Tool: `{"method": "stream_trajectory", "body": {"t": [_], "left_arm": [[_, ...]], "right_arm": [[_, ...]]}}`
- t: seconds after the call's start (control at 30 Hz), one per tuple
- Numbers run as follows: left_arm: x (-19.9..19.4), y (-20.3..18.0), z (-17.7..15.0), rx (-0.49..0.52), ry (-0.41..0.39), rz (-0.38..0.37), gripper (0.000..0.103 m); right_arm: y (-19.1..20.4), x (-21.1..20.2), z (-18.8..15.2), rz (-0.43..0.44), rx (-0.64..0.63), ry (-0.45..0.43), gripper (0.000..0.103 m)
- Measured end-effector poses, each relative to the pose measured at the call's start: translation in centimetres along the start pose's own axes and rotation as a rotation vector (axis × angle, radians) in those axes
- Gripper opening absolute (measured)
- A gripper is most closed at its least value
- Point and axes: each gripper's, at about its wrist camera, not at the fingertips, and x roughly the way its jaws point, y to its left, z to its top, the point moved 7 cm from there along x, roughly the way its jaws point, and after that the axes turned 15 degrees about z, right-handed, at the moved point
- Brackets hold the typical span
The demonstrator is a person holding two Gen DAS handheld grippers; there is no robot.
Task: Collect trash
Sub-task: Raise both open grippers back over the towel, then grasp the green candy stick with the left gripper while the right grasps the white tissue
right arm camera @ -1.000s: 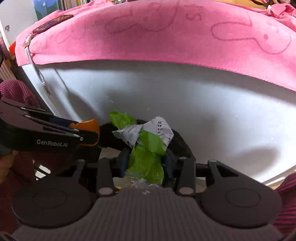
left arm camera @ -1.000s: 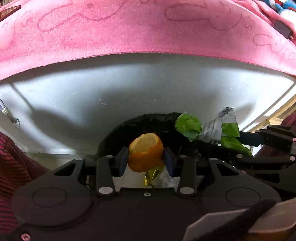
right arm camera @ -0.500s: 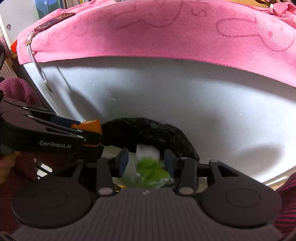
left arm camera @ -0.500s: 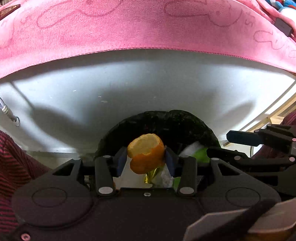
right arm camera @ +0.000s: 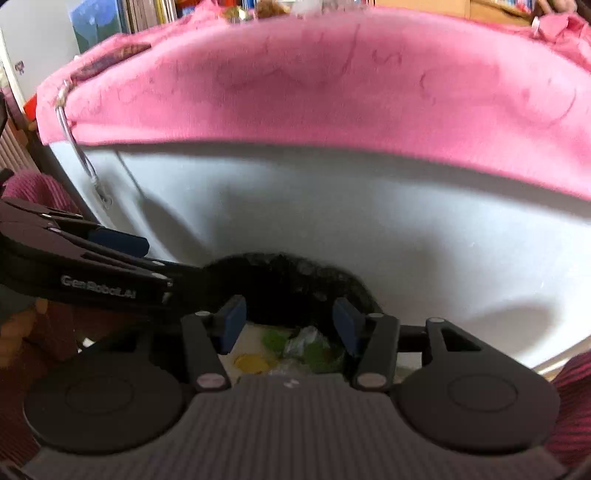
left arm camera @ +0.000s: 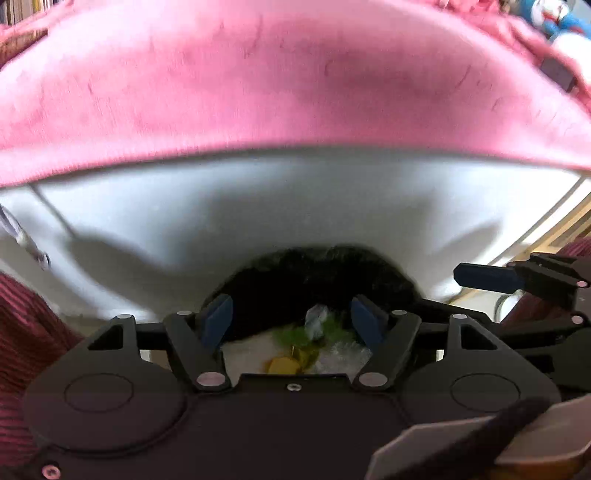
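Here the pink towel [right arm camera: 332, 92] drapes over the white surface [right arm camera: 332, 229] that fills most of both views, with books [right arm camera: 147, 14] on a shelf behind. Below it sits the bin lined with a black bag [left arm camera: 314, 273], and inside lies the trash: a green wrapper [right arm camera: 314, 347] and an orange peel [left arm camera: 282, 365]. Above the bin's mouth, the left gripper [left arm camera: 291, 319] and right gripper [right arm camera: 290, 325] have just been opening; both jaws stand spread with nothing between them, the trash well below.
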Motion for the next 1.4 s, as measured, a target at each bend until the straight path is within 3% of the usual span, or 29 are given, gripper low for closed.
{"method": "stream_trajectory", "body": {"t": [0.4, 0.57, 0.8, 0.87, 0.93, 1.03, 1.13, 1.27, 1.4], "left_arm": [[-7.4, 3.4, 9.2, -0.097, -0.309, -0.035, 0.077], [-8.2, 4.2, 12.7, -0.123, -0.395, -0.014, 0.077], [-6.6, 5.5, 21.7, -0.186, -0.517, -0.019, 0.074], [-5.2, 5.5, 24.0, -0.186, -0.513, -0.014, 0.072], [-3.8, 5.3, 25.9, -0.177, -0.506, -0.012, 0.057], [-1.7, 5.0, 27.7, -0.182, -0.492, -0.016, 0.045], [0.1, 4.7, 29.7, -0.198, -0.490, -0.053, 0.044], [2.9, 3.5, 32.5, -0.131, -0.436, -0.059, 0.045], [6.0, 2.1, 34.2, -0.046, -0.393, 0.025, 0.045]], "right_arm": [[0.1, -6.6, 10.0, 0.001, -0.093, -0.301, 0.076], [-0.7, -6.2, 13.7, -0.032, -0.121, -0.357, 0.077], [-2.8, -2.3, 19.0, -0.028, -0.076, -0.372, 0.077], [-2.9, -0.9, 20.2, -0.035, -0.080, -0.363, 0.077], [-3.0, 0.8, 21.5, -0.037, -0.079, -0.353, 0.077], [-3.0, 2.8, 22.6, -0.028, -0.063, -0.326, 0.076], [-3.2, 4.9, 23.4, -0.016, -0.057, -0.276, 0.067], [-3.5, 7.0, 24.5, -0.035, -0.052, -0.242, 0.062], [-3.9, 7.5, 24.7, -0.053, -0.046, -0.230, 0.033]]}}
